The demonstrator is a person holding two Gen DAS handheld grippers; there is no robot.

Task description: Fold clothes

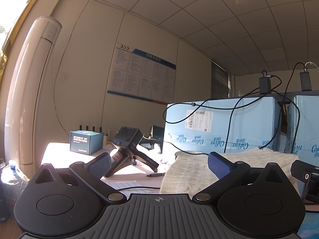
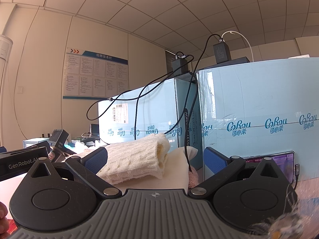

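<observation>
A folded cream knit garment lies on the white table just ahead of my left gripper, to the right of its centre. The left gripper is open and empty, its blue pads wide apart. In the right wrist view the same garment lies folded on a white foam pad, ahead and left of centre. My right gripper is open and empty, its left pad beside the garment's near edge. The left gripper's body shows at the far left.
Light blue cartons stand close behind the garment, with chargers and black cables on top. A spare gripper on a stand, a small blue box and a pen lie on the table. A phone leans against the right carton.
</observation>
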